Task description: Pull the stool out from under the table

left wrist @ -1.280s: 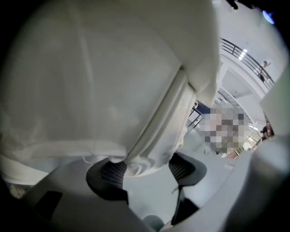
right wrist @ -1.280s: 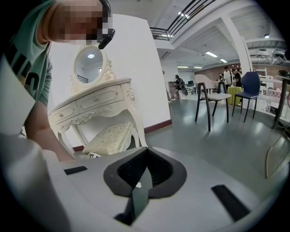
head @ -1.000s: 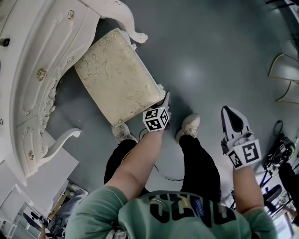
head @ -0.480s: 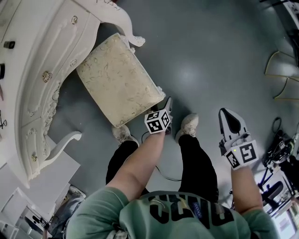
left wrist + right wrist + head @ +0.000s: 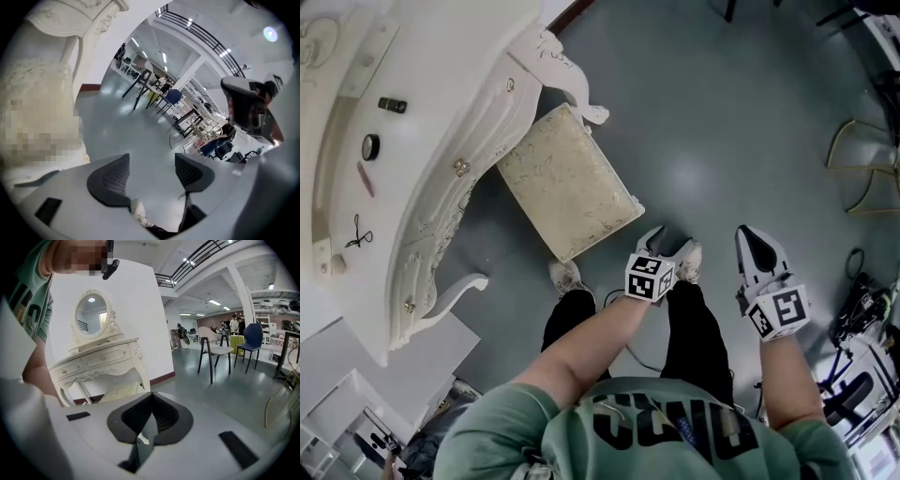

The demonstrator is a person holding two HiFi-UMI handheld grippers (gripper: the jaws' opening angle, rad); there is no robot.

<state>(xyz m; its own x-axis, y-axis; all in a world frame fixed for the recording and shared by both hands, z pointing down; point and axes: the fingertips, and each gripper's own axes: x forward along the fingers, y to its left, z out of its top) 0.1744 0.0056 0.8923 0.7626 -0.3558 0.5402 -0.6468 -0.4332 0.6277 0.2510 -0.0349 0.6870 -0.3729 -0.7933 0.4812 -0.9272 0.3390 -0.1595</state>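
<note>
Your left claw (image 5: 150, 171) has left the stool (image 5: 567, 178), wide open and empty; the right claw (image 5: 150, 414) is closed, empty. Stool looks pulled out.

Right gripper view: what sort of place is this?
Probably a big open hall or workspace, not a home: a white dressing table with oval mirror against a bare partition, chairs on a grey floor, a balcony railing overhead.
</note>
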